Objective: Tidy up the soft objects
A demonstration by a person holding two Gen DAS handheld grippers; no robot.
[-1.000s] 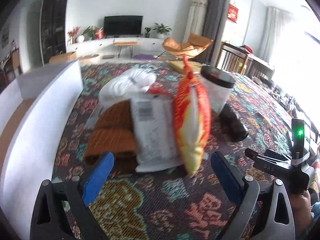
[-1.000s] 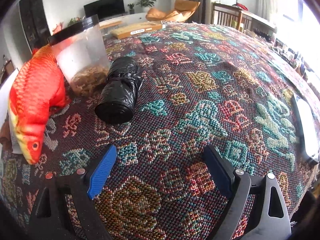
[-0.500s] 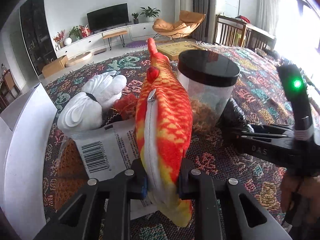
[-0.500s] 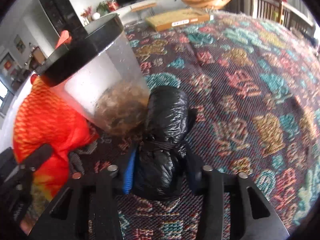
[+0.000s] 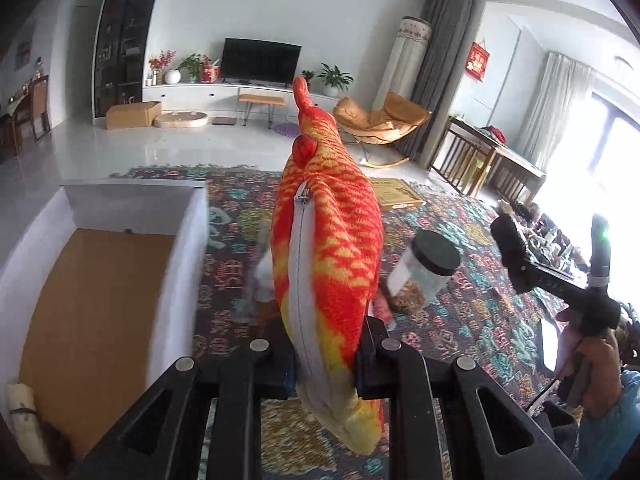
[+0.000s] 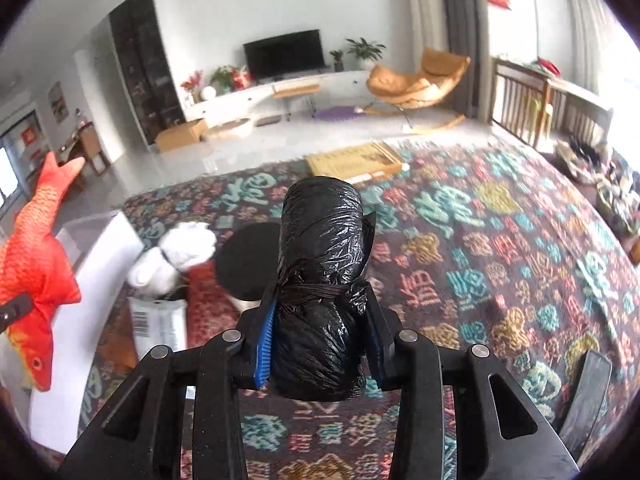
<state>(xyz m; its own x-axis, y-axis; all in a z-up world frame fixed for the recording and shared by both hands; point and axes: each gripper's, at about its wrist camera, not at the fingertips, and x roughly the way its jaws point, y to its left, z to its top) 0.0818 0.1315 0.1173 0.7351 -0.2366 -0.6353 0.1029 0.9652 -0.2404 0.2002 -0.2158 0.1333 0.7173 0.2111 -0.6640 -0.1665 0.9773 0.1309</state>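
White box (image 5: 182, 264) at left of frame, brown floor bare but for a pale roll (image 5: 24, 416) in its lower corner, black-lidded clear jar (image 5: 424, 276) partly filled with brown bits, plush fish (image 5: 332, 272) clamped in left tongs (image 5: 326, 364), black bag roll (image 6: 320, 280) clamped in right tongs (image 6: 320, 344).

A bright living room with white walls and a glossy pale floor (image 5: 120, 148) is seen. A black flat-screen television (image 5: 260, 60) is set above a long white low cabinet (image 5: 224, 94), flanked by potted green plants (image 5: 335, 78). A tan leather rocking chair (image 5: 380, 120) is placed beside grey curtains (image 5: 440, 60), and strong daylight is admitted through a window (image 5: 616, 152).
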